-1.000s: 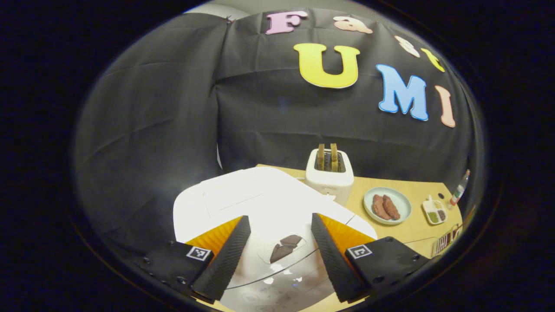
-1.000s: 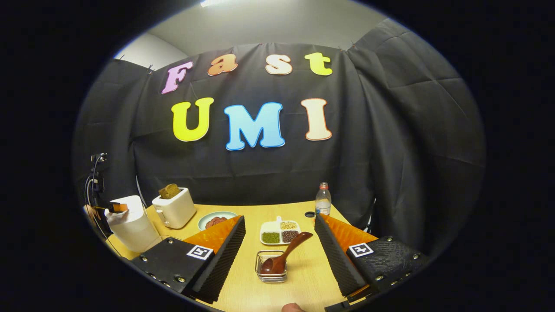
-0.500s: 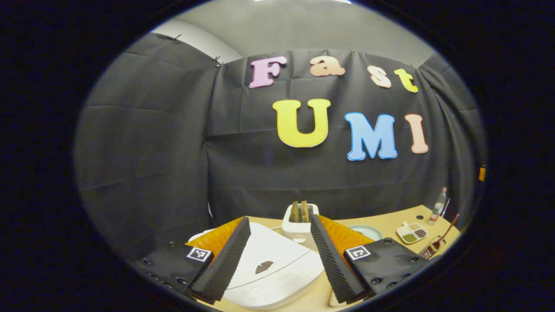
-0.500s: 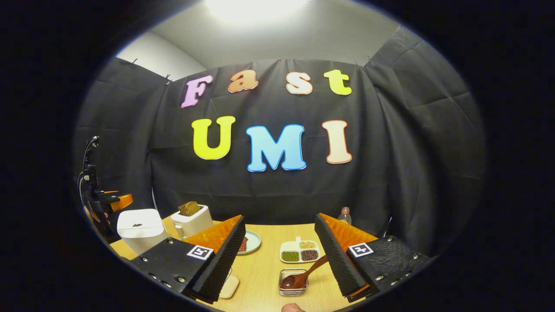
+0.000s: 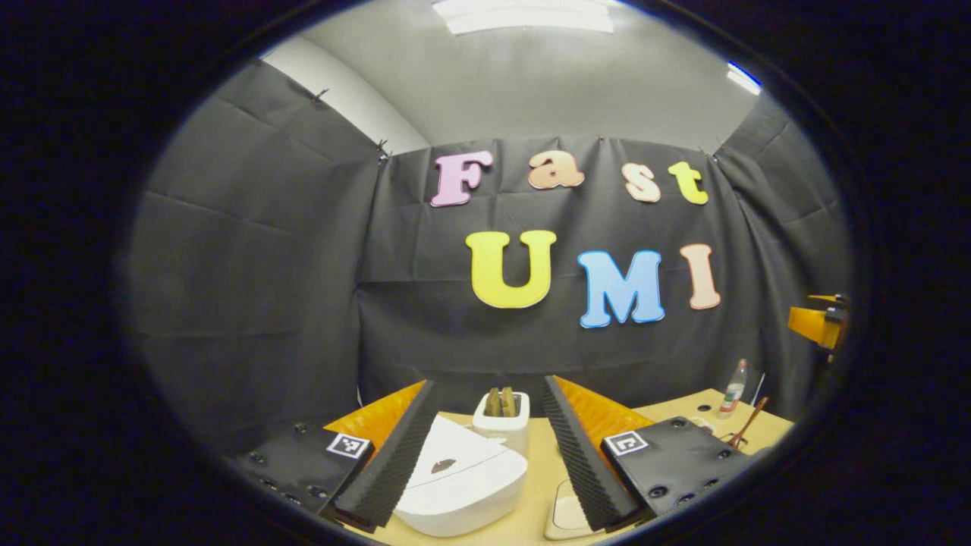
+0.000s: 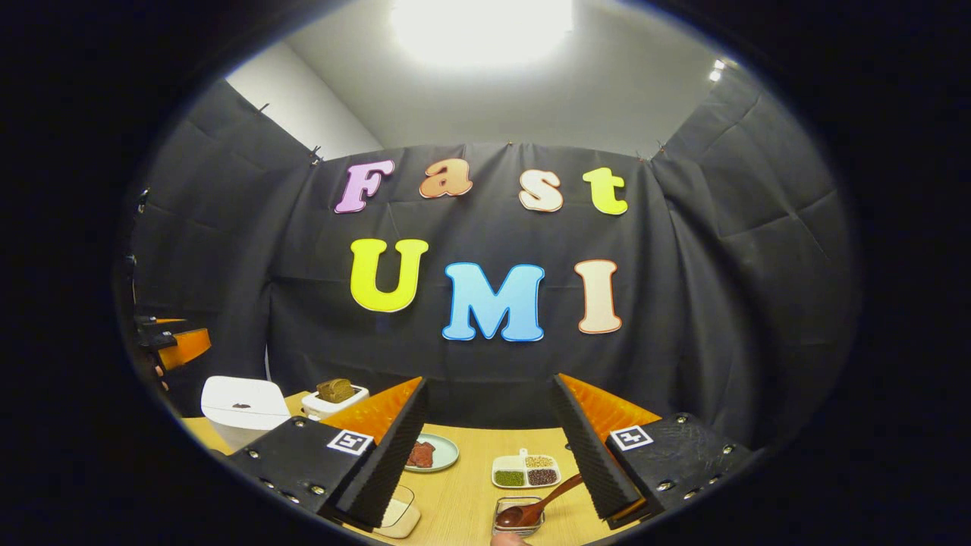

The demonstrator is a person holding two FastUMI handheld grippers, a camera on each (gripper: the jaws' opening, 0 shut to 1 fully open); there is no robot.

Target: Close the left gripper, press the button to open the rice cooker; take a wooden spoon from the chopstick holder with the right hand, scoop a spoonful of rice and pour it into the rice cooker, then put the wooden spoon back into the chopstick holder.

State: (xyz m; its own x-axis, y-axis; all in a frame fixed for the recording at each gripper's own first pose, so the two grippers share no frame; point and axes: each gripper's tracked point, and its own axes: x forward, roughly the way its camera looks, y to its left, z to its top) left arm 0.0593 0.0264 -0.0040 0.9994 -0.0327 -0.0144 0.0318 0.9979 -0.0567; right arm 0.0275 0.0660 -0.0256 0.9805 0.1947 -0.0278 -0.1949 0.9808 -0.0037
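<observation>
In the left gripper view the left gripper [image 5: 485, 447] hangs above the table [image 5: 537, 485] with its jaws spread wide and nothing between them. The white rice cooker [image 5: 460, 483] sits just below and ahead of its fingers, lid down, with the toaster [image 5: 501, 422] right behind it. Far off to its right stand a bottle [image 5: 732, 389] and the spoon handle [image 5: 747, 425]. In the right gripper view the right gripper [image 6: 485, 447] is likewise wide open and holds nothing. The wooden spoon [image 6: 540, 503] rests in the wire holder [image 6: 518, 517] just below and between its fingers, handle leaning toward the right finger. A divided dish [image 6: 526, 471] lies ahead, a plate [image 6: 432, 453] beside the left finger, and the rice cooker [image 6: 243, 409] well off to the left.
</observation>
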